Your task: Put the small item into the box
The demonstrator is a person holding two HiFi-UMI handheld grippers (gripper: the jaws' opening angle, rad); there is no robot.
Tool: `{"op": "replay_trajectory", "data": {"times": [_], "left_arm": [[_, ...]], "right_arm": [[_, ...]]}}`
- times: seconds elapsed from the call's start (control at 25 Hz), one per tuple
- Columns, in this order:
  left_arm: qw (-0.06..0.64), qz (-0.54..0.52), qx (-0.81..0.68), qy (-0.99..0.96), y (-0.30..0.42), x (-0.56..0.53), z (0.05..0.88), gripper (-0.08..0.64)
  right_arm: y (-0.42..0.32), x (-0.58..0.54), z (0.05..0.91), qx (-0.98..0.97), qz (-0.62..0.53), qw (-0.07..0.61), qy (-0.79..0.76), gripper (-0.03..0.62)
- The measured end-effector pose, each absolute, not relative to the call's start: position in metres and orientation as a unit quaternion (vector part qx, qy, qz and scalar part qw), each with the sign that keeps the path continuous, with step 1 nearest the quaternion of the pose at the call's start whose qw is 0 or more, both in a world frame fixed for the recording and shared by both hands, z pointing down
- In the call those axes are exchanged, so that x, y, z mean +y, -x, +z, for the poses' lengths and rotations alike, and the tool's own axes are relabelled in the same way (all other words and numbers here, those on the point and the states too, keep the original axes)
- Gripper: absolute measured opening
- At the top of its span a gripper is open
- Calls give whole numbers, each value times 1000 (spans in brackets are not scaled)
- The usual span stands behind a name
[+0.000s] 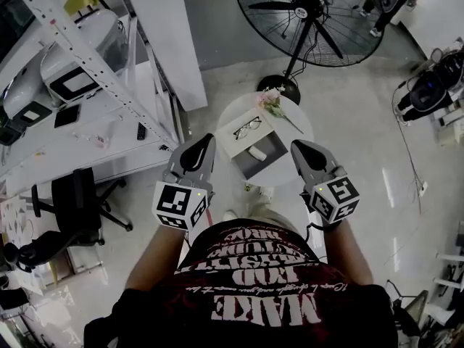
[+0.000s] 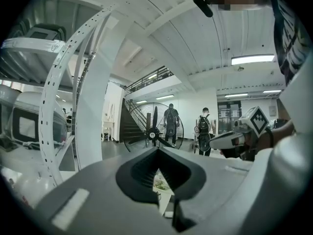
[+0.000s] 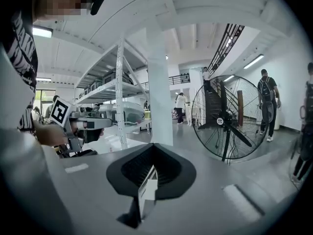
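**Both tongs closed and empty, the item lying in the box**

My left tongs (image 1: 206, 141) and right tongs (image 1: 296, 146) hang near my body, one either side of the round counter (image 1: 301, 125) and well above it. Each pair is pressed tip to tip with nothing between. The small white item (image 1: 257, 153) lies in the grey tray of the box (image 1: 274, 149), just on my side of the glasses (image 1: 248, 127), which rest on the white panel beside the tray. I judge the placing done, so the step in hand is simply holding clear. I should hold both tongs high and level, apart from the box edge and the flower sprig (image 1: 272, 102) at the counter's far side, and not swing inward. The item is oblong, and its long axis runs across me, left to right, with the right end a little nearer to me. Its ends look alike, so I cannot say which way it faces
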State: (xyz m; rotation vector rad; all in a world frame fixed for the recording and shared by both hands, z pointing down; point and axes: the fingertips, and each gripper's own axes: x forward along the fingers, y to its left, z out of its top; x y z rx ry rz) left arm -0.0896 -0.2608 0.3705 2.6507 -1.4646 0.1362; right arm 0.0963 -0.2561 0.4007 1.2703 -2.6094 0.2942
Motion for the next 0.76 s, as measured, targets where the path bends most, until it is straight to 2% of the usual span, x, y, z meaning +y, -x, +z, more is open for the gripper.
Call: {"op": "replay_trajectory", "data": {"times": [0.76], "left_arm": [[58, 41, -477, -876, 105, -248, 376, 2]], "right_arm": [[-84, -248, 398, -880, 102, 106, -451, 29]]}}
